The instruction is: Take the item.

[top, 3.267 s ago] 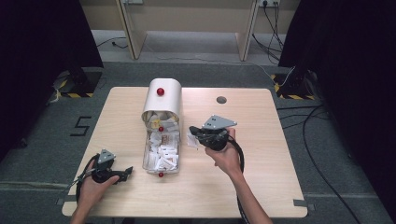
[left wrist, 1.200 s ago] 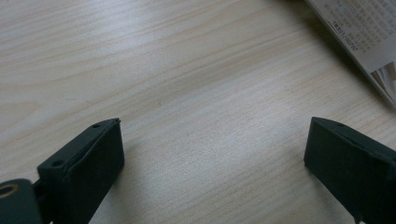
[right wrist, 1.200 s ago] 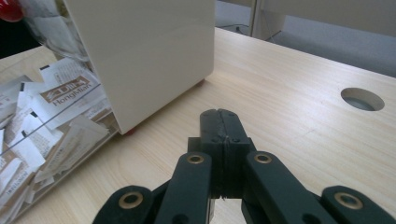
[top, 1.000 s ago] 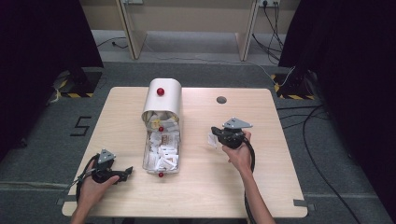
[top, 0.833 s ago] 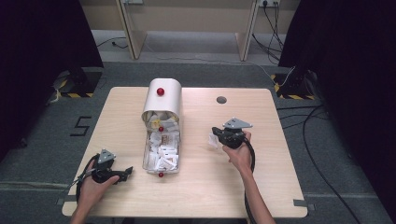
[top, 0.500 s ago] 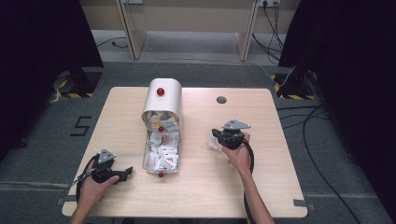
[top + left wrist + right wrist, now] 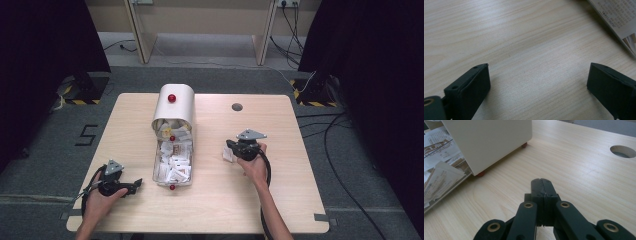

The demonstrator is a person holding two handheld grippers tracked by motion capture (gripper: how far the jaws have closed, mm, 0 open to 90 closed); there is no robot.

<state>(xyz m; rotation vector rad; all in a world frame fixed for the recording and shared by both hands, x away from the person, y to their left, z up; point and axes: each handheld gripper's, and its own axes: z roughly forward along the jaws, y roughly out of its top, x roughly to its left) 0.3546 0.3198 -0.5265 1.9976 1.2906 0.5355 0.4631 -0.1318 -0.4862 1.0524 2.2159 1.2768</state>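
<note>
pale wooden table (image 7: 300, 200): we found the left gripper (image 7: 537, 82) resting with jaws wide apart; the right gripper (image 7: 542, 185) had jaws pressed together near the white round-topped box (image 7: 174, 106).

We read a large dark numeral "5" (image 7: 86, 135) marked on the grey floor just left of the table, seen from the high view. In the right gripper view, a paper packet (image 7: 437, 150) lying in the tray beside the white box carries a printed brand line that appears to begin "Hong Mia…", its end too blurred to settle. In the left gripper view, a printed sheet (image 7: 616, 20) at the upper right edge bears fine lines of text, too small for us to read.
</note>
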